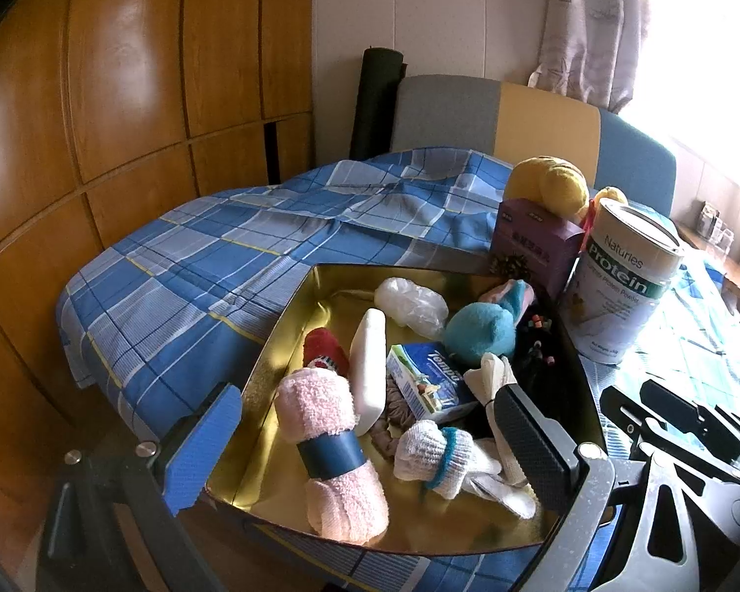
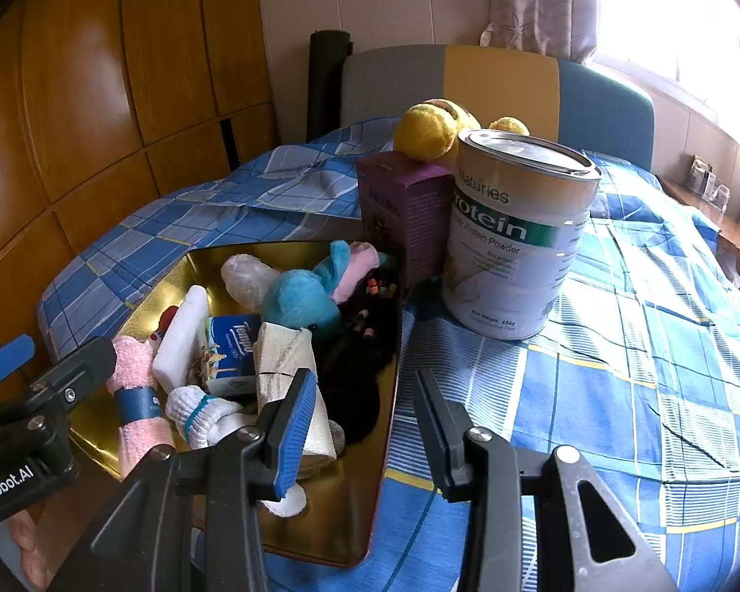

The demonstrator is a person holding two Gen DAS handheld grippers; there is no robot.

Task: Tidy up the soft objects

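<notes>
A gold metal tray lies on a blue plaid bed. It holds a rolled pink towel, a white knit glove, a teal plush, a Tempo tissue pack, a white bar, a clear bag and a black wig. My left gripper is open, its jaws on either side of the towel and glove at the tray's near end. My right gripper is open and empty over the tray's right rim.
A protein powder can, a purple box and a yellow plush stand behind the tray. A wooden wardrobe is on the left, a padded headboard behind, a bright window on the right.
</notes>
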